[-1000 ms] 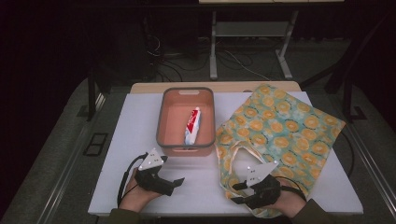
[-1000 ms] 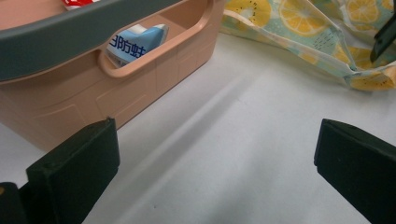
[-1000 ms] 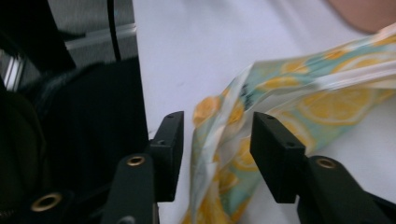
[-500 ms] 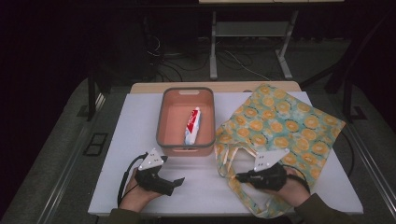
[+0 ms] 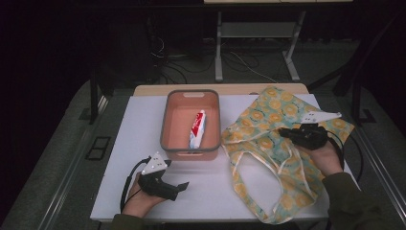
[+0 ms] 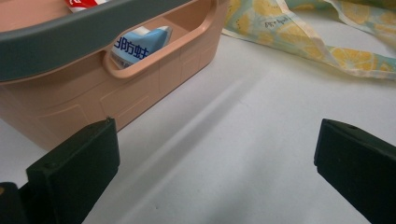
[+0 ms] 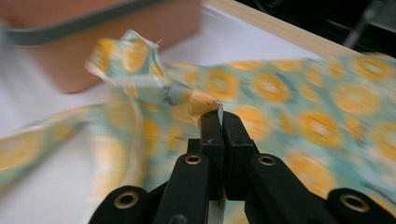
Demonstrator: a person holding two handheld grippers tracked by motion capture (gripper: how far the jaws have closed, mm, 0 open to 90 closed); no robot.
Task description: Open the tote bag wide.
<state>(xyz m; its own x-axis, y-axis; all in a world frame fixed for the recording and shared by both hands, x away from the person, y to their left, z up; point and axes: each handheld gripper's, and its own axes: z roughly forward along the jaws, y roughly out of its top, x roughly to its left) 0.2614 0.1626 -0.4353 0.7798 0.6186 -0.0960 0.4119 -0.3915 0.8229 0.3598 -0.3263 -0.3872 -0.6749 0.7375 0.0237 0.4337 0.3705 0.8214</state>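
My right gripper (image 7: 218, 116) is clamped on a pinch of the lemon-print tote bag (image 5: 287, 143), jaws pressed together with a fold of fabric poking out above the tips; in the high view it sits over the bag's upper right part, lifted a little off the table (image 5: 134, 143)

Left gripper (image 5: 179, 187) is released, jaws wide apart with nothing between them, resting on the table just in front of the pink basket (image 5: 191, 152)

Toothpaste tube (image 5: 196, 128) lies inside the basket, lengthwise; I can see its end through the basket's handle slot in the left gripper view

Bag lies right of the basket, its edge touching or nearly touching the basket's right wall, handles (image 5: 261, 158) looped toward me

Risks from here, my read:
- grip looks like a thin pinch near the jaw tips, so fabric could slip out if I pull fast
- can't tell whether I hold one layer or both; if both, the mouth won't open
- dragging the bag left could nudge the basket
- right view is motion-blurred, so fine placement is uncertain
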